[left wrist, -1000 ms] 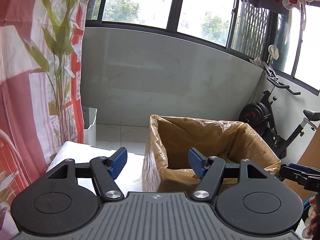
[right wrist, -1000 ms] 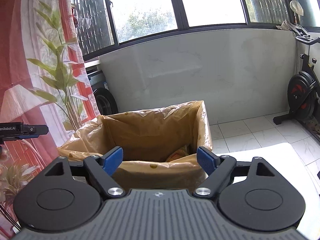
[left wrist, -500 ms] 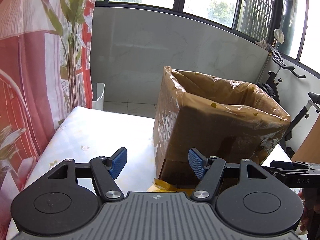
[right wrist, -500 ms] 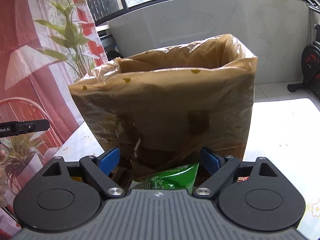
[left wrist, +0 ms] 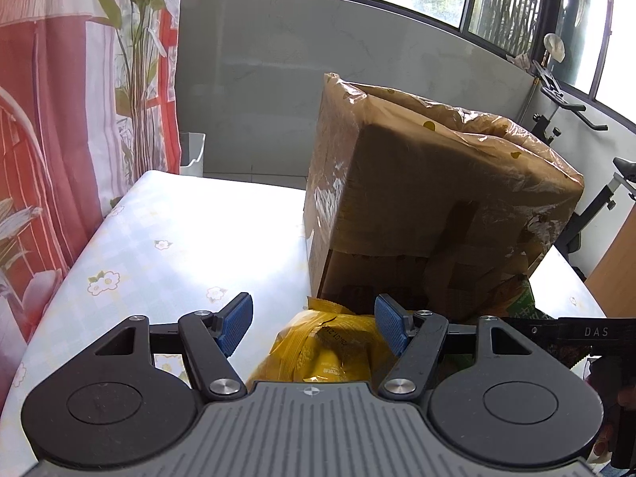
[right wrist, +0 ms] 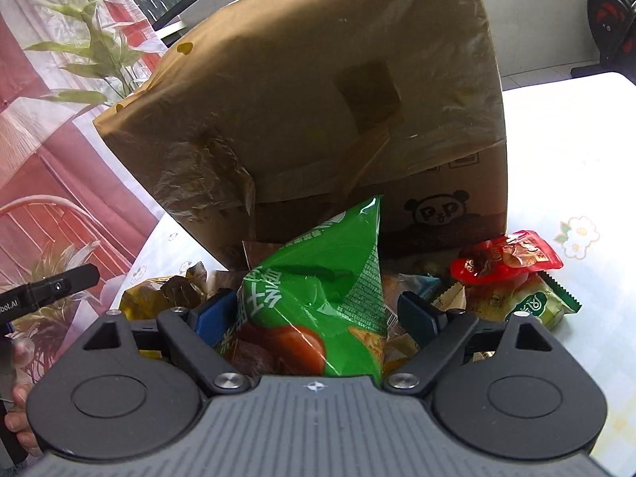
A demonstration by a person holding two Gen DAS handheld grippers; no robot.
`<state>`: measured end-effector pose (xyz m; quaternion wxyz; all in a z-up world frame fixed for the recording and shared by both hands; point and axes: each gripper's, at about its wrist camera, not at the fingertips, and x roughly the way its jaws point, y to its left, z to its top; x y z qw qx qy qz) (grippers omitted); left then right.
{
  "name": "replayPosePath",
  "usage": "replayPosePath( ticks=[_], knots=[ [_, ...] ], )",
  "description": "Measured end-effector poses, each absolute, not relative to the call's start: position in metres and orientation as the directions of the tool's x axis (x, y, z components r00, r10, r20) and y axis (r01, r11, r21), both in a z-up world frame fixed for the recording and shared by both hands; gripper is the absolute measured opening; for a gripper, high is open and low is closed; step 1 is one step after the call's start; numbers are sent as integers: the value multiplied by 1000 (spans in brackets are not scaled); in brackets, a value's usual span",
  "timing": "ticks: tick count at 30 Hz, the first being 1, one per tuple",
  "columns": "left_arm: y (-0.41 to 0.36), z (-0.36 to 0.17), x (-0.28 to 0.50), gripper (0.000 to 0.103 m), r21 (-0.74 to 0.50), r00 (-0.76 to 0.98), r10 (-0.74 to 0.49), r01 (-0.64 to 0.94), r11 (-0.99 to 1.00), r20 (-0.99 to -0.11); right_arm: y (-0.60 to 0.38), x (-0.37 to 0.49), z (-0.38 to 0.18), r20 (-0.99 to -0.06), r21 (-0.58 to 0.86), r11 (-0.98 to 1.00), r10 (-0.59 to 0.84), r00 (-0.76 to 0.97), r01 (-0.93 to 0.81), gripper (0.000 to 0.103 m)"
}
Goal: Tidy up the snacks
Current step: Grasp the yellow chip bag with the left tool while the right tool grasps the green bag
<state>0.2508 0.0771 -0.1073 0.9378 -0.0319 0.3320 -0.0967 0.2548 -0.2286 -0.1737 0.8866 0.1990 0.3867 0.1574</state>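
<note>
Right wrist: tool (right wrist: 318, 314) agape astride green bag (right wrist: 318, 302)

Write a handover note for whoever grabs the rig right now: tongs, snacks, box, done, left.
Left tongs: open, empty, yellow snack bag lying between the pads.
Right tongs: open around the green snack bag; grip not closed.
Lined cardboard box stands on the table, just behind the pile. Red packet and other small packs lie right of the green bag.
Done: both tongs are at the pile.
Left: nothing lifted yet; grip the bags and sort the pile.
</note>
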Motion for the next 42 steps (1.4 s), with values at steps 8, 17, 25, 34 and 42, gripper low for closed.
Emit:
replayPosePath(
  ticks=[8,17,25,34,42],
  knots=[
    [60,-124,248,76,-56,738,-216,236,970,-639,-227,244,-168,-597,447,876,441,670,-179,78],
    [38,-149,258,80,82,704,-179,320,944,-688,-231,240,-169,-589,463,871,442,676,-167,76],
    [19,-165,266,87,287,724,-58,345,894,-688,-231,240,-170,-588,468,868,446,675,-166,76],
    [33,-179,279,74,249,702,-30,292,924,-711,-233,242,-171,-585,478,862,454,672,-166,76],
    [64,-138,249,72,61,750,-132,224,973,-648,-232,239,-169,-578,475,863,454,678,-172,76]
  ],
)
